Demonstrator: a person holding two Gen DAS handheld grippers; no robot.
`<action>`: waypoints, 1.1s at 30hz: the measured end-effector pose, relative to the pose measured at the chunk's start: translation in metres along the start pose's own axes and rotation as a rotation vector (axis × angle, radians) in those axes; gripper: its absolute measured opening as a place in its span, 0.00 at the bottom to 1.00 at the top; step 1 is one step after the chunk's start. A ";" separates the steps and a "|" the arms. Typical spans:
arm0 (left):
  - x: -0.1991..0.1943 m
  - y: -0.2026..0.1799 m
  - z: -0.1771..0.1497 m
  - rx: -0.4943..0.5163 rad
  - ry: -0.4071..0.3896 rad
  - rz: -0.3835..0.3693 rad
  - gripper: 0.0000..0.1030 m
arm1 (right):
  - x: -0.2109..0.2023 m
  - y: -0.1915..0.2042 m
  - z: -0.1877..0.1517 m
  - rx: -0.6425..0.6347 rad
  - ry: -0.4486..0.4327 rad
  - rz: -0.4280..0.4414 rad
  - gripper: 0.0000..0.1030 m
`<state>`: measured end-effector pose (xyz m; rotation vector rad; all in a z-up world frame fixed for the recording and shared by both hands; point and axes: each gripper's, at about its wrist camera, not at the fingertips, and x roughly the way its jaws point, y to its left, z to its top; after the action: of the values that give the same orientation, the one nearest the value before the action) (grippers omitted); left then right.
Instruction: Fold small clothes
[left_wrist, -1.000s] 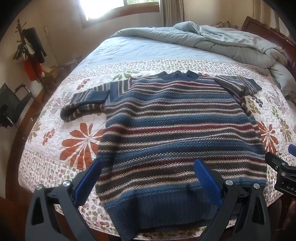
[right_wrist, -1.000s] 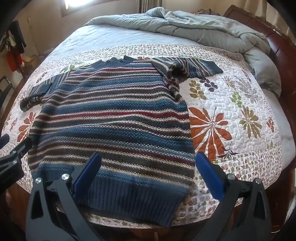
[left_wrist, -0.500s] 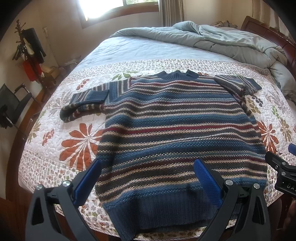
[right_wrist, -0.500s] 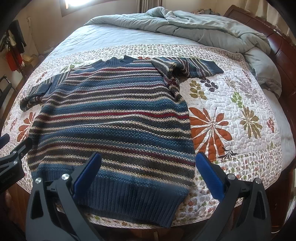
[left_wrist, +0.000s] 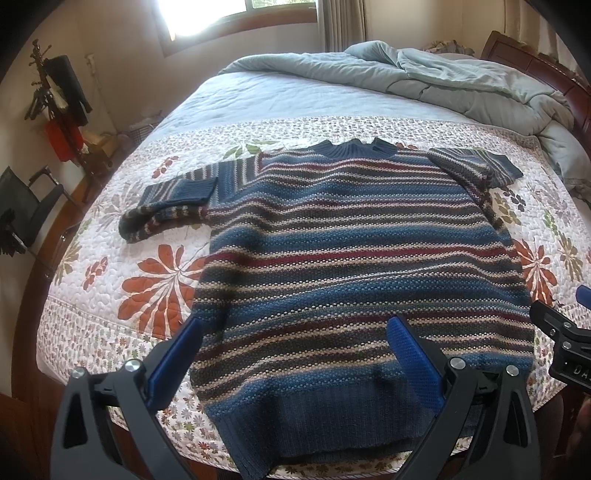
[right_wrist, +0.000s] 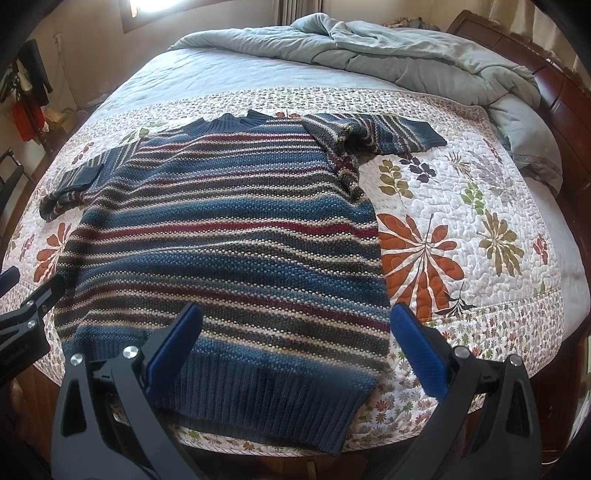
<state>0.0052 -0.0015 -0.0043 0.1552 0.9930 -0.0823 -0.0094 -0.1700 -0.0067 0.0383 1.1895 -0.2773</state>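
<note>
The jaws of the left gripper (left_wrist: 293, 354) and the right gripper (right_wrist: 297, 341) are spread wide with nothing held, and both are kept just above the bottom edge of the striped sweater (right_wrist: 225, 236), which is laid flat on the flowery quilt (right_wrist: 480, 206) of the bed. The sweater looks thick, soft and floppy, so it is likely to sag and bunch when lifted. It is probably best pinched at the ribbed hem (right_wrist: 266, 402) corners or at a sleeve (left_wrist: 173, 203) cuff.
</note>
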 end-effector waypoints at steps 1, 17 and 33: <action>0.000 0.000 0.000 0.000 0.000 0.000 0.97 | 0.000 0.000 0.000 0.000 0.001 0.000 0.98; 0.003 -0.001 -0.003 0.003 0.004 0.001 0.97 | 0.003 -0.001 -0.001 0.002 0.009 0.001 0.98; 0.005 -0.003 -0.003 0.008 0.008 0.000 0.97 | 0.005 -0.001 -0.001 0.003 0.013 0.001 0.98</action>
<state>0.0049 -0.0041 -0.0107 0.1628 1.0003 -0.0854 -0.0092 -0.1722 -0.0111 0.0426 1.2020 -0.2785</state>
